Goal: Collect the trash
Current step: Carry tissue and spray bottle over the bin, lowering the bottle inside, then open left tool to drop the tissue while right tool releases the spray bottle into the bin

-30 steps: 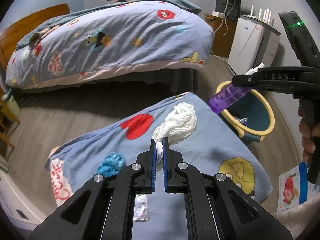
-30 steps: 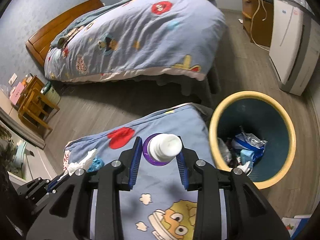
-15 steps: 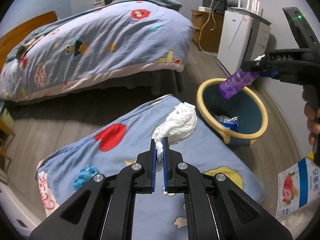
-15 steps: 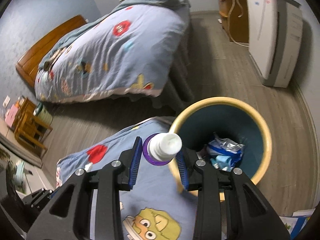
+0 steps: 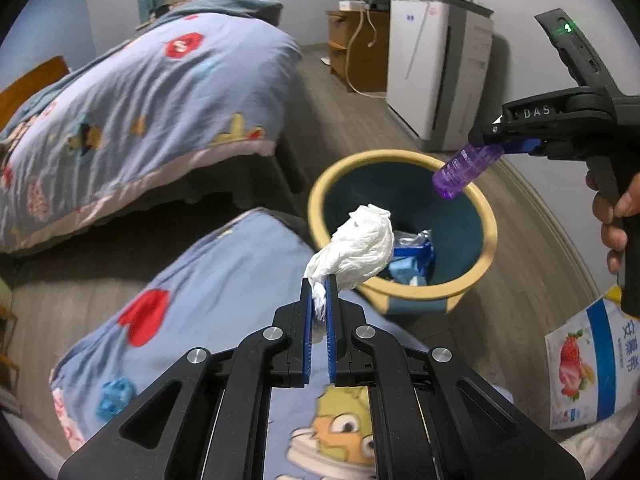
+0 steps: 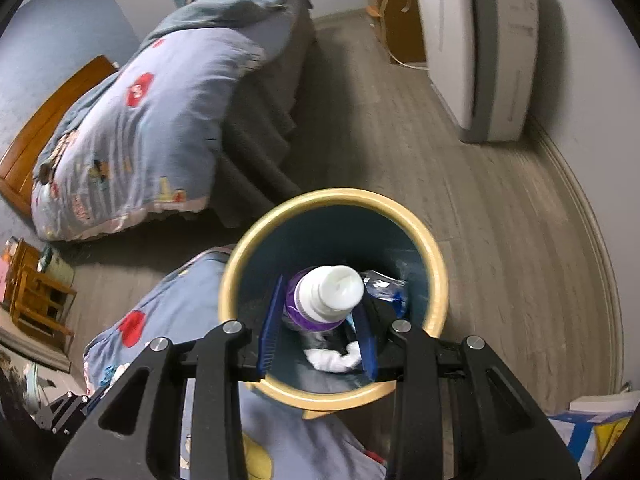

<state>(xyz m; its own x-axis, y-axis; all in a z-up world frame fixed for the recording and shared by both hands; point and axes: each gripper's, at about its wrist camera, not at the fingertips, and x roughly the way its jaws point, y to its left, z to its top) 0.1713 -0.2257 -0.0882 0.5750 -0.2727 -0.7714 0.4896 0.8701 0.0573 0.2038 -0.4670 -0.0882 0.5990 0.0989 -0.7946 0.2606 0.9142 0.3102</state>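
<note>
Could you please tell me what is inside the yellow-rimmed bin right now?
Inside the bin lie a blue wrapper, clear plastic and white tissue. The purple bottle hides the rest.
</note>
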